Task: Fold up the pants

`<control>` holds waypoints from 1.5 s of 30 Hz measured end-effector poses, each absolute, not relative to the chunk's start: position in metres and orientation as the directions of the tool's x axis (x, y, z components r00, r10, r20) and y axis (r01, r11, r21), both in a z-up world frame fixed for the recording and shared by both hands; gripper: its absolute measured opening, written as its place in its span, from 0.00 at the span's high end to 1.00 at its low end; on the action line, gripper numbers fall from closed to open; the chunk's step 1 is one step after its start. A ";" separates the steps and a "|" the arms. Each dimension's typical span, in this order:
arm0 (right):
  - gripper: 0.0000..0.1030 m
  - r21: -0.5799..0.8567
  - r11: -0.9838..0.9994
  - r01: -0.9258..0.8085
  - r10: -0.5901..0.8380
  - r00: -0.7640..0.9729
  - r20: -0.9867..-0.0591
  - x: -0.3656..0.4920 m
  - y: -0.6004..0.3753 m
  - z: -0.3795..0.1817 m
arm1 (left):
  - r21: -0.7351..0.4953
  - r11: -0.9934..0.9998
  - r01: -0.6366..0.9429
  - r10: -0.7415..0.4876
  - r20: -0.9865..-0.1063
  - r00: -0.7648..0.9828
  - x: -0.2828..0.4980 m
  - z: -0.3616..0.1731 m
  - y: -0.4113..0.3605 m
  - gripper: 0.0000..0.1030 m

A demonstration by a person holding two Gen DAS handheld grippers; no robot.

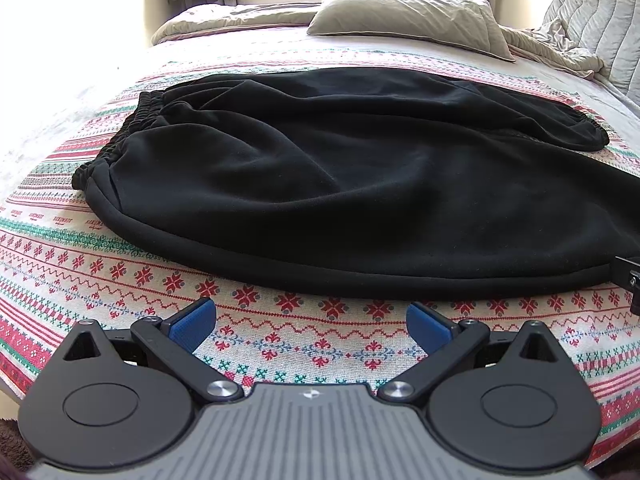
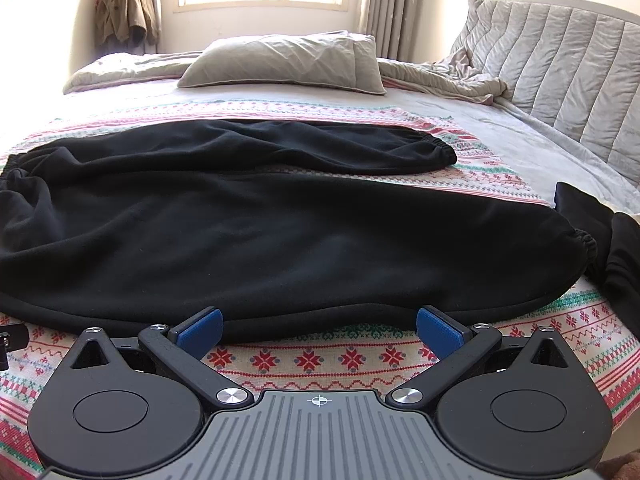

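Note:
Black fleece pants (image 1: 320, 176) lie spread flat across the patterned bedspread (image 1: 100, 268), elastic waistband at the left and the two cuffed legs running right. My left gripper (image 1: 311, 324) is open just short of the near edge of the pants, nothing between its blue pads (image 1: 192, 324). In the right wrist view the same pants (image 2: 280, 232) fill the middle, both leg cuffs at the right. My right gripper (image 2: 319, 327) is open, its pads (image 2: 200, 328) right at the near hem of the closer leg. The right gripper's edge (image 1: 630, 280) shows in the left wrist view.
A second dark garment (image 2: 608, 240) lies at the right edge of the bed. A grey pillow (image 2: 288, 64) and rumpled grey duvet (image 2: 452, 76) sit beyond the pants, with a quilted headboard (image 2: 560, 64) at the right. A jacket (image 2: 124, 8) hangs by the window.

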State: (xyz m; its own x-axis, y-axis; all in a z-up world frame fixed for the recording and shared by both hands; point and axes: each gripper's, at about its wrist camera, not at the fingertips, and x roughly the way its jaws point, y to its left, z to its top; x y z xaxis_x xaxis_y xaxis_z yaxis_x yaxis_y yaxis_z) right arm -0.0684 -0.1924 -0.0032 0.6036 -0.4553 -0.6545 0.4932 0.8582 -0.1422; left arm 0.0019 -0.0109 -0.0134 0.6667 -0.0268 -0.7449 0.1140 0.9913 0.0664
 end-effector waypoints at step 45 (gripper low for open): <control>0.00 -0.139 0.861 0.490 -0.453 0.613 -0.647 -0.075 -0.226 0.002 | 0.006 0.998 0.061 -0.042 -0.666 0.745 0.031 0.006 0.054 0.00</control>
